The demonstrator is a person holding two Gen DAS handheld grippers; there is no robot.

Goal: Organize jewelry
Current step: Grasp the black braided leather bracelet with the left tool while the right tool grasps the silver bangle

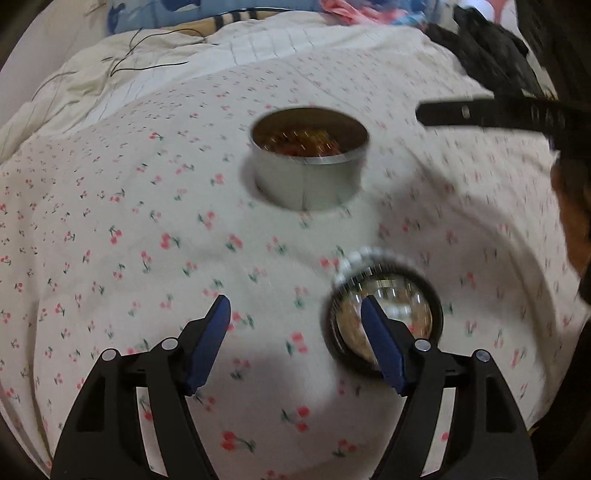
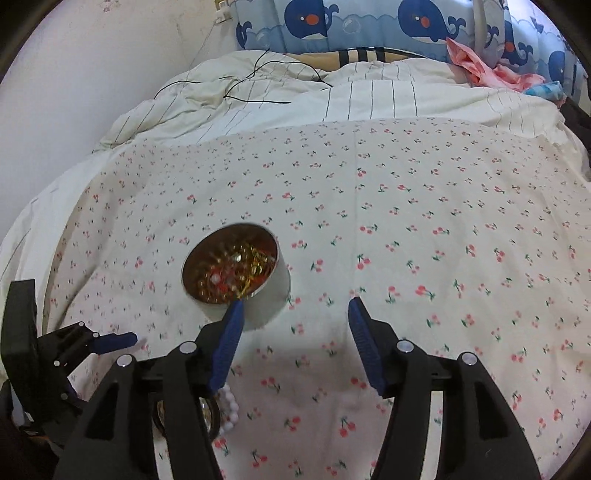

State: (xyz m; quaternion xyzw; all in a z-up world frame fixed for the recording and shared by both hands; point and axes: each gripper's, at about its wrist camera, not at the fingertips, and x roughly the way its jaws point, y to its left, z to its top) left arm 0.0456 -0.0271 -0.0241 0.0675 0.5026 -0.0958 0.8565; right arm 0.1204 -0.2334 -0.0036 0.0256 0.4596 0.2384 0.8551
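The round tin (image 2: 236,273) is sitting open on the bedspread (image 2: 406,229), seemingly to collect jewelry; both the left gripper (image 1: 295,336) and right gripper (image 2: 293,328) are hanging open and empty; the white bead bracelet (image 1: 356,264) is lying beside the lid (image 1: 384,321), probably next.

No word, number or brand can be read with certainty anywhere in either view. The only lettering stands on the black band (image 1: 517,116) at the two o'clock edge of the left wrist view: a few pale capital characters, smeared by motion, too blurred to spell out. The round metal tin (image 1: 308,162) at centre carries no visible label on its wall. The whale-print cushion (image 2: 369,26) at twelve o'clock in the right wrist view bears pictures only, no writing.
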